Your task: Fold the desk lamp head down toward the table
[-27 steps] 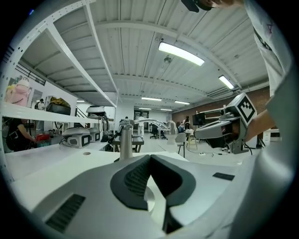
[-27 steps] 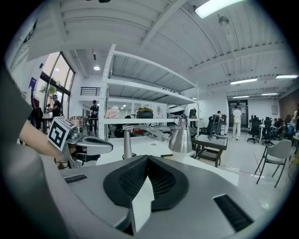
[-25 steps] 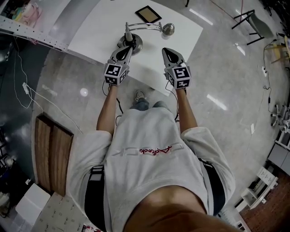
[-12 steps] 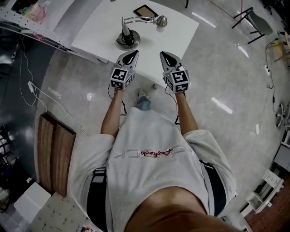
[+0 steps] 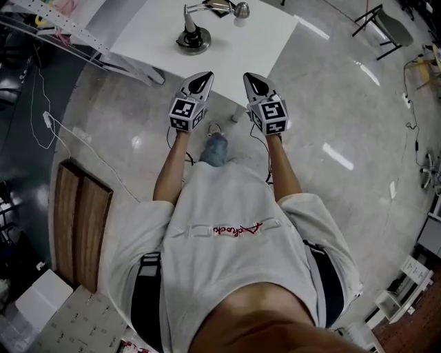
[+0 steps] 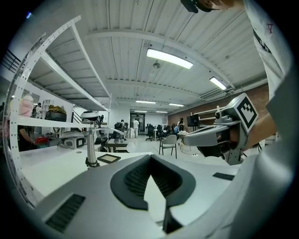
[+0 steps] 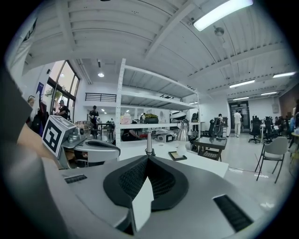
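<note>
**A:** Both tools have backed away from the counter (image 5: 265, 41) in the last second. Wasn't the left tool (image 5: 204, 76) at the base of the desk lamp (image 5: 192, 36) before?

**B:** It was. Now it and the right tool (image 5: 249, 77) hang side by side just off the counter's near edge, over the floor (image 5: 331, 103). Their tips point toward the counter.

**A:** Is either holding anything?

**B:** No. Each tool's own view shows its jaws clenched together with nothing between them.

**A:** And where is the lamp?

**B:** It stands on the counter toward the far left, well apart from both tools. Its round base sits flat, the post is upright, and the thin arm bends over to the right.

**A:** What about the head?

**B:** The lamp head (image 5: 241, 9) hangs at the arm's end, low over the counter. I cannot tell whether it touches the counter.

**A:** Anything else on the counter?

**B:** A small dark picture frame (image 6: 108, 158) lies flat by the far edge. It is under or just beside the lamp head, and I cannot tell which.
</note>
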